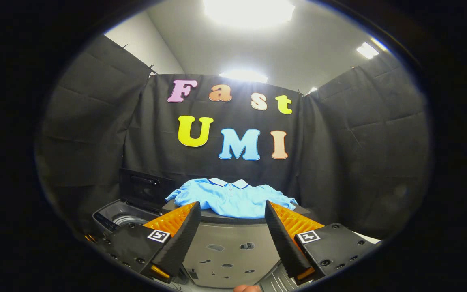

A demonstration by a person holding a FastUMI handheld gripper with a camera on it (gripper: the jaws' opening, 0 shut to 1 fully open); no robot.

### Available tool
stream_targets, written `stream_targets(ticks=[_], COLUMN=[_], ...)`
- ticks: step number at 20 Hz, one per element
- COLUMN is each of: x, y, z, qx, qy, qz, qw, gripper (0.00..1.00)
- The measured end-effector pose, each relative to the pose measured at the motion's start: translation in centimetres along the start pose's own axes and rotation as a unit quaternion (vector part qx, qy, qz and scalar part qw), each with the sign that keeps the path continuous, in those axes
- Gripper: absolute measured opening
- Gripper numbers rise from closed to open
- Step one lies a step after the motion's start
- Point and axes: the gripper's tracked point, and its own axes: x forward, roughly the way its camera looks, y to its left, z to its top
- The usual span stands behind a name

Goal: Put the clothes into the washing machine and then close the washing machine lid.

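A light blue polo shirt (231, 197) lies spread on top of a dark round stand (227, 243), just beyond my fingertips. My gripper (232, 207) is open, its two fingers wide apart with nothing between them, held short of the shirt's near edge. To the left of the stand sits the washing machine (114, 221), its dark lid (144, 188) raised upright at the back and the drum opening (127, 220) showing beside my left finger.
Black cloth walls close the booth behind and on both sides. The stand's grey front panel fills the space below the fingers. A fingertip of a person's hand (247, 288) shows below the fingers.
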Motion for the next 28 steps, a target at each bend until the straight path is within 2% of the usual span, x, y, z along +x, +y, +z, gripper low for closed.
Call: stream_targets(ticks=[17, 28], x=[2.7, 4.9], y=[1.9, 4.1], z=[-0.1, 2.4], qx=[-0.003, -0.013], qy=[0.003, 0.016], qz=[0.015, 0.007], qw=[1.0, 1.0], gripper=[0.98, 0.98])
